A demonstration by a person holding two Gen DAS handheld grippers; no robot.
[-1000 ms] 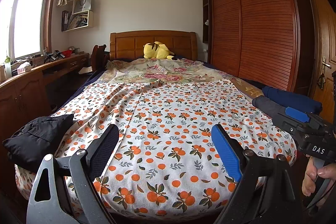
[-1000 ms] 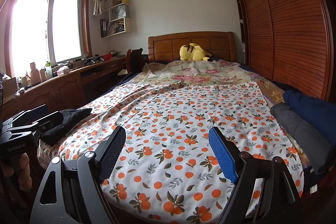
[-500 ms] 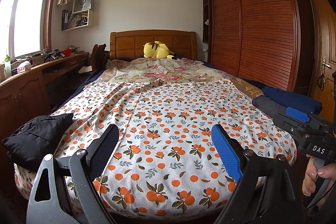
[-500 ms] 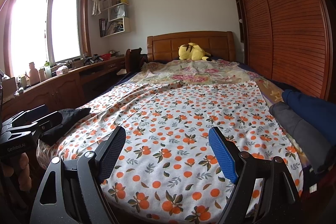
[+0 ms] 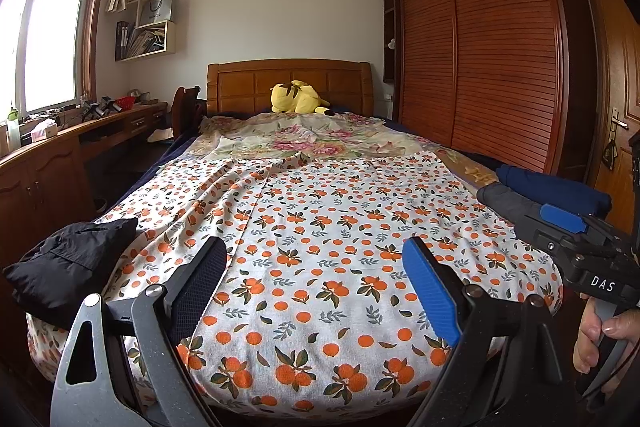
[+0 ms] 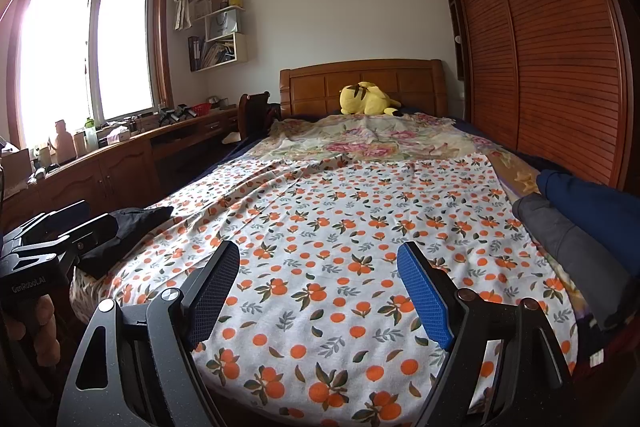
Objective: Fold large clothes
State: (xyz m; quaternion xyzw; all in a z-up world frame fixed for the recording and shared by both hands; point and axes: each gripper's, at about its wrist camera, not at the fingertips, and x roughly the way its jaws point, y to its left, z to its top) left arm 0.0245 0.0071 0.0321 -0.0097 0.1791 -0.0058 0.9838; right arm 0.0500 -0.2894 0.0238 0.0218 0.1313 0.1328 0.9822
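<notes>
A black garment [image 5: 68,263] lies crumpled at the bed's front left corner; it also shows in the right wrist view [image 6: 128,231]. A grey garment [image 6: 568,247] and a navy garment [image 6: 592,203] lie rolled along the bed's right edge; they show in the left wrist view too, grey [image 5: 508,203] and navy [image 5: 552,187]. My left gripper [image 5: 316,287] is open and empty above the foot of the bed. My right gripper [image 6: 320,287] is open and empty there too. The right gripper's body [image 5: 580,247] shows at the right of the left wrist view.
The bed carries an orange-print sheet [image 5: 320,227] and a floral blanket [image 5: 312,139] behind it. A yellow plush toy [image 5: 296,99] sits at the headboard. A wooden desk [image 6: 120,163] runs along the left wall. A wardrobe [image 5: 480,67] stands on the right.
The right wrist view has shifted slightly; the bed and garments lie as before. Both grippers stay open.
</notes>
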